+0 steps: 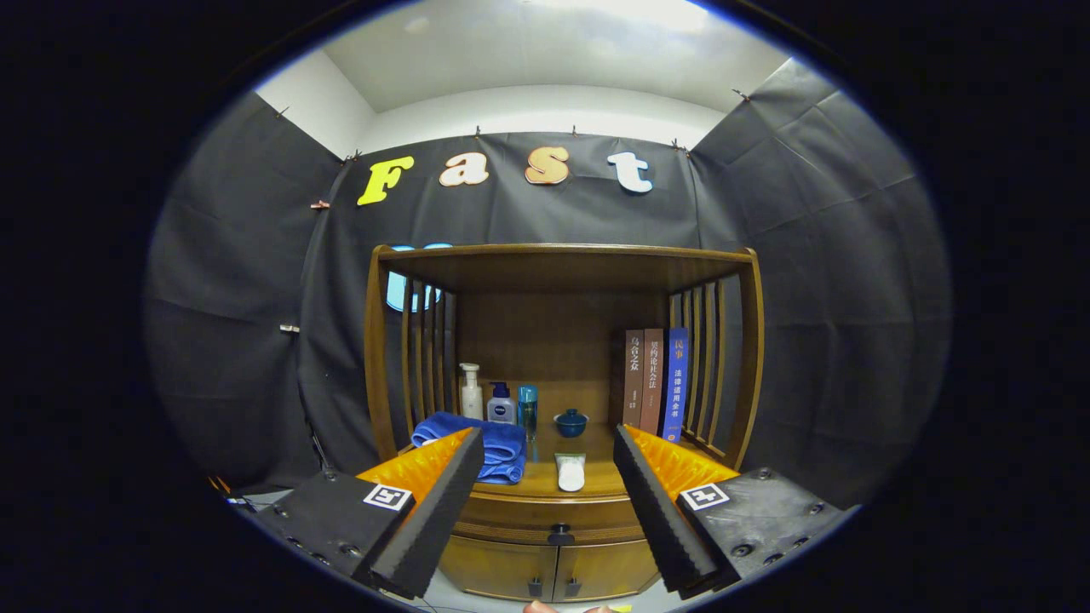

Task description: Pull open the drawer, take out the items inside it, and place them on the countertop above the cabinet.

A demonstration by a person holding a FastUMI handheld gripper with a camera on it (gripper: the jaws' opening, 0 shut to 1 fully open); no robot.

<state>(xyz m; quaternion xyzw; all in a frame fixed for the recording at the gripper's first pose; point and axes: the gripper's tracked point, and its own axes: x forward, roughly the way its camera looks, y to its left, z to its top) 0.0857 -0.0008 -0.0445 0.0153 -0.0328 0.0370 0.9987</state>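
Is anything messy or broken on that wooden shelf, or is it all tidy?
Nothing stands out. The bottles stand upright beside the folded blue towel, the books stand straight, and the small blue lidded bowl and white object sit neatly. The drawer is shut. The gripper has its fingers open, short of the drawer knob.

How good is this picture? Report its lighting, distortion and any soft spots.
Gripper view: bright ceiling light washes out the top, while the cabinet recess sits in dim warm shadow; fisheye bending curves the cabinet's top board and posts; the open gripper has its fingers sharp and wide apart; the drawer knob reads dark, the small bottles slightly soft.
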